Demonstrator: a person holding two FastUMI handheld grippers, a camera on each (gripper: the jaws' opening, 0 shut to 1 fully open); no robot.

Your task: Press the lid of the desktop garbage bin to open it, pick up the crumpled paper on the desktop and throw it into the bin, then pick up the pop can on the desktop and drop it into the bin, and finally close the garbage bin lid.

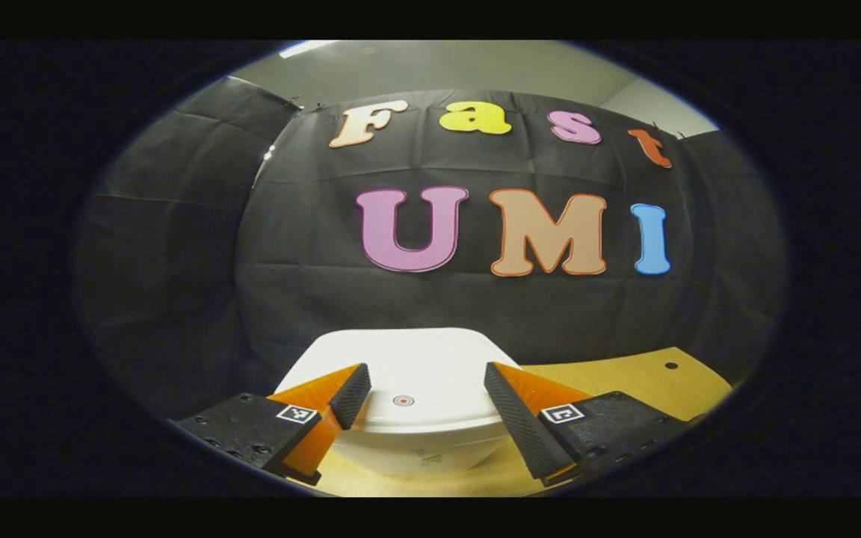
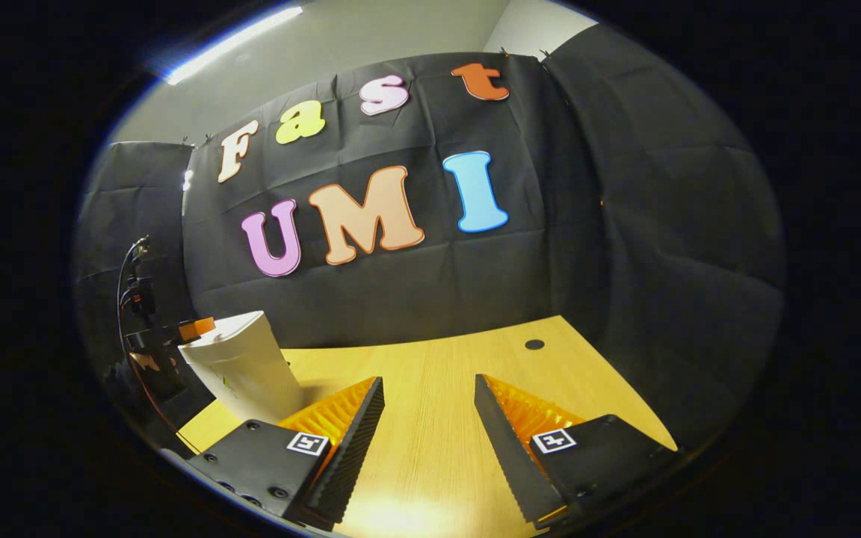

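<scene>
The white desktop bin (image 1: pixel 430 359) stands right before my left gripper (image 1: pixel 425 370), its lid down, with a small red dot (image 1: pixel 403 400) on the lid's near part. My left gripper is open, its fingers hanging just above the lid on either side of the dot, nothing between them. In the right gripper view the bin (image 2: pixel 244 366) stands at the left of the wooden table (image 2: pixel 438 359), with the left gripper (image 2: pixel 190 329) at its top edge. My right gripper (image 2: pixel 430 381) is open over bare table, well to the bin's right.
A small dark round hole (image 2: pixel 534 344) sits in the table near its far edge, also seen as the hole (image 1: pixel 670 365) to the bin's right. Black cloth walls close the booth behind and on both sides. Cables (image 2: pixel 131 299) hang behind the left gripper.
</scene>
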